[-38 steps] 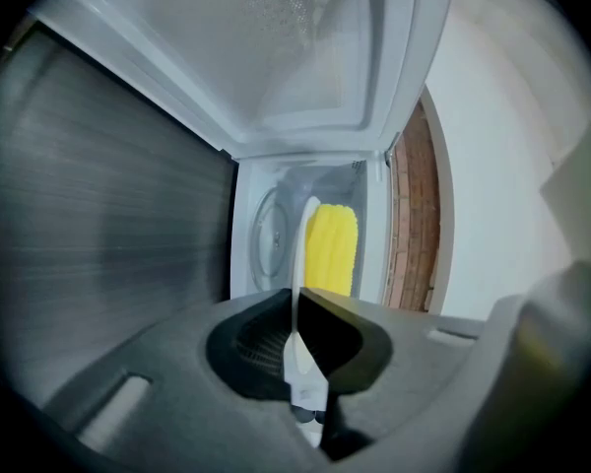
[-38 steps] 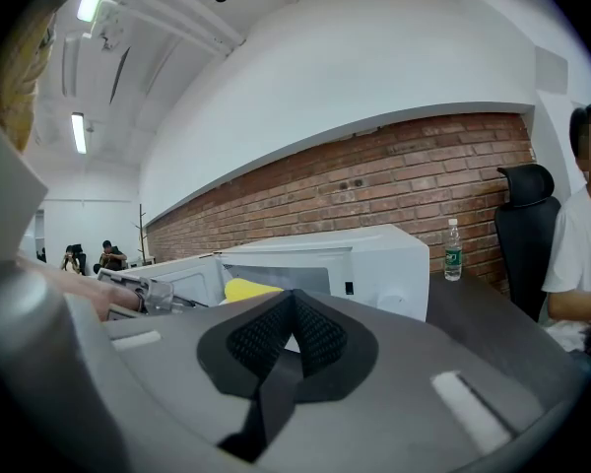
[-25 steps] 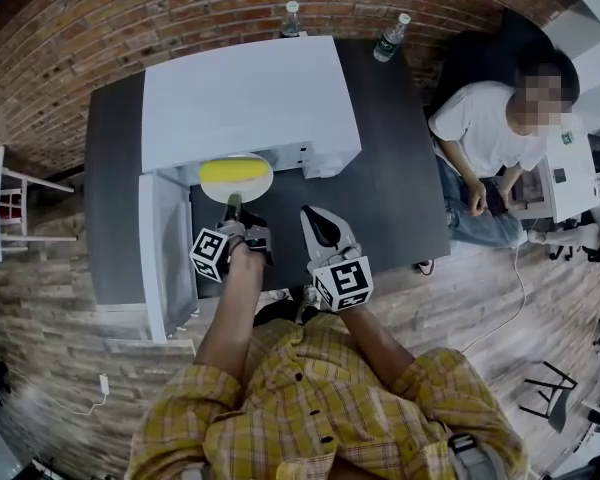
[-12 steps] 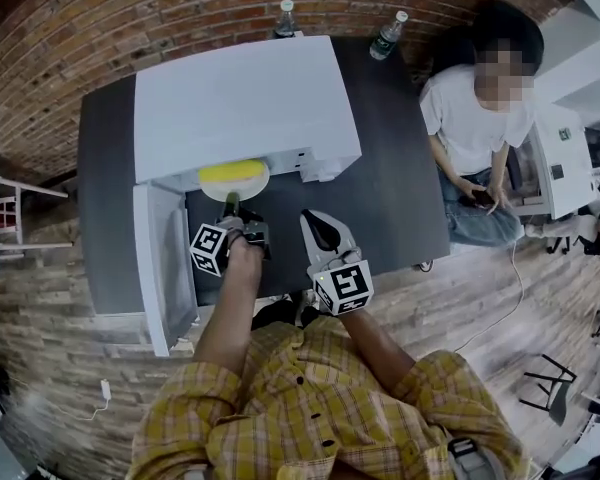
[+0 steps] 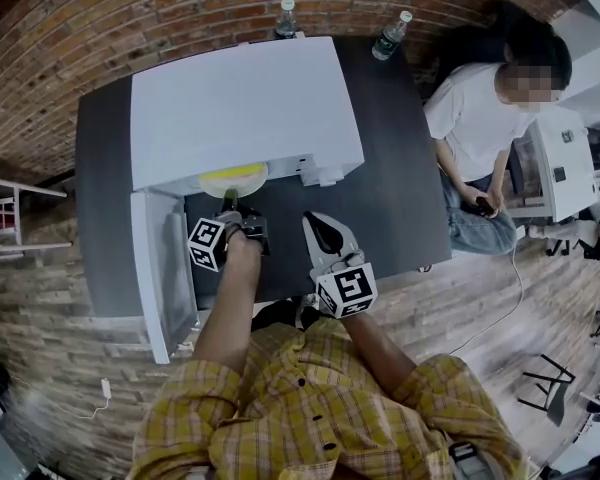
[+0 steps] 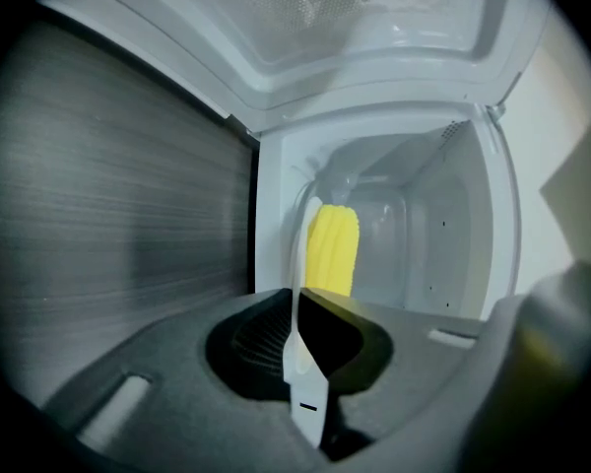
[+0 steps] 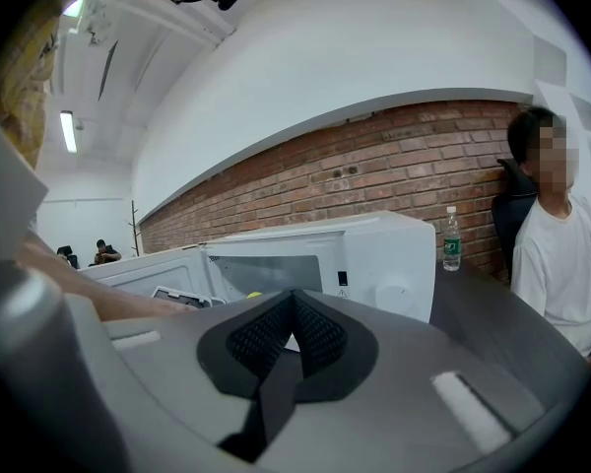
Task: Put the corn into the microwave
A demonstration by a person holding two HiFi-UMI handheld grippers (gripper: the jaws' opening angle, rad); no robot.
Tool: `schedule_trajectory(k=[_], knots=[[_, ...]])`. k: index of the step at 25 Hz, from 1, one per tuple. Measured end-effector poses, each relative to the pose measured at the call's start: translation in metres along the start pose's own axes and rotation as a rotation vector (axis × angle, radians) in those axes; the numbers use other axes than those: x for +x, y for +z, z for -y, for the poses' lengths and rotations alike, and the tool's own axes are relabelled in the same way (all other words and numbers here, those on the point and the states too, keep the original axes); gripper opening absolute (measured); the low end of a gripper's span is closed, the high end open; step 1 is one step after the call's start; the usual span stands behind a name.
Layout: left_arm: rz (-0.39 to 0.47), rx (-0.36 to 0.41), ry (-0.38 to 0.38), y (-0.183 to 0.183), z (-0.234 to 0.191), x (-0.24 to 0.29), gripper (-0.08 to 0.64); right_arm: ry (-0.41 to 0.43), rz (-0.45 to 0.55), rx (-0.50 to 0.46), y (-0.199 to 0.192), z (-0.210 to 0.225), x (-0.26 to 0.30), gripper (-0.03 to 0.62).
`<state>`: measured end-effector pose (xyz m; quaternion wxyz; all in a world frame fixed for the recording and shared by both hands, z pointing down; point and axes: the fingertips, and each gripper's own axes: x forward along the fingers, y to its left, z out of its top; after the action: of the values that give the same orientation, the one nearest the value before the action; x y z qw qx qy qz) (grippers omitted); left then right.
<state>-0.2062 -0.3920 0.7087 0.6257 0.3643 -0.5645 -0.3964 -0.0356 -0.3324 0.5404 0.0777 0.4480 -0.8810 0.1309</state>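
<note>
The person's checked shirt (image 5: 310, 408) fills the near edge of the head view, cut off at the bottom. Each gripper carries a cube with black-and-white square markers (image 5: 345, 290); these are patterns, with no words to read.

The right gripper (image 5: 318, 226) hangs over the dark table (image 5: 390, 188), right of the left one. Its jaws are pressed together with nothing between them.

The left gripper (image 6: 297, 313) is clenched on the near rim of a white plate (image 6: 297, 363), which its own camera sees edge-on. A short dark dash is printed on that rim, too small to read as a sign. The forearm hides much of this gripper from above.

The corn (image 6: 332, 249) lies on the plate, inside the opening of the white microwave (image 5: 245, 103). From above, only a yellow sliver and the plate's near arc show. The rest is hidden under the microwave's top. The door (image 5: 165, 268) stands open on the left.

On the microwave's front, right of the opening, is a small dark label with a warning triangle under it. The print is illegible.

At the far edge of the table two clear bottles (image 5: 287, 16) (image 5: 391, 33) stand against the brick wall (image 5: 130, 18). Their green labels cannot be read.

A seated person (image 5: 485, 123) in a white top is on the right.
</note>
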Motion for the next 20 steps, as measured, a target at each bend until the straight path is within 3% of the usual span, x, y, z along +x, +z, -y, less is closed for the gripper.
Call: schedule_trajectory(k=[11, 17, 20], knots=[[0.003, -0.06, 0.043, -0.002, 0.004, 0.014, 0.022, 0.007, -0.006, 0.015, 0.0, 0.004, 0.001, 0.002], [0.036, -0.139, 0.064, -0.003, -0.006, 0.015, 0.132, 0.012, -0.003, 0.017, 0.001, 0.004, 0.002, 0.002], [0.04, -0.16, 0.059, -0.002, -0.007, 0.017, 0.141, 0.014, -0.006, 0.017, -0.001, 0.005, 0.002, 0.002]])
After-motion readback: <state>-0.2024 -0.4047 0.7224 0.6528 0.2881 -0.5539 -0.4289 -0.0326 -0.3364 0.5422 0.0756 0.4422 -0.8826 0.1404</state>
